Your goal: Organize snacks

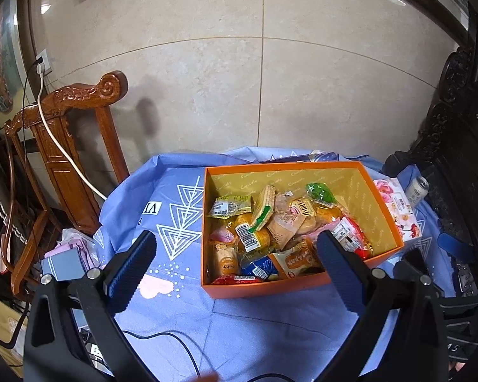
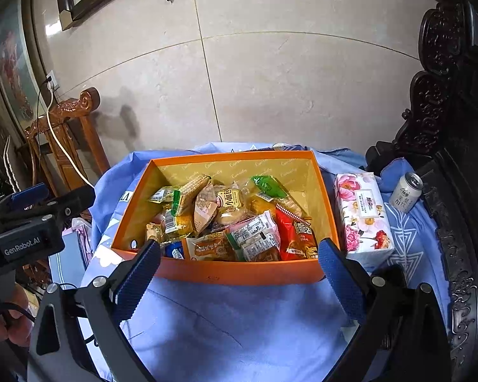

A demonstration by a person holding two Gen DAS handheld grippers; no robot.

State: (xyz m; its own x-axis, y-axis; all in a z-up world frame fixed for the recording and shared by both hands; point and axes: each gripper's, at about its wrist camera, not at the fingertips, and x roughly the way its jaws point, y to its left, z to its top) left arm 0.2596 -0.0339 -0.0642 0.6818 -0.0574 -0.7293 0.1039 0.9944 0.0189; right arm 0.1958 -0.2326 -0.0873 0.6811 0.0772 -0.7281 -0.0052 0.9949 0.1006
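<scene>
Nearest, the left gripper (image 1: 235, 269) and the right gripper (image 2: 239, 270) both hang released, jaws spread wide and empty, above the blue cloth (image 2: 239, 318) on the counter. Beyond them sits the orange box (image 2: 239, 272), heaped with wrapped snacks (image 2: 239, 219). To its right stands a floral tissue pack (image 2: 361, 216), then a can (image 2: 406, 192) farther right.

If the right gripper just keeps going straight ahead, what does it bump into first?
Most likely the near wall of the orange snack box. The right gripper is open and aimed right at it, with only blue tablecloth in between. Exact height is hard to judge.
</scene>
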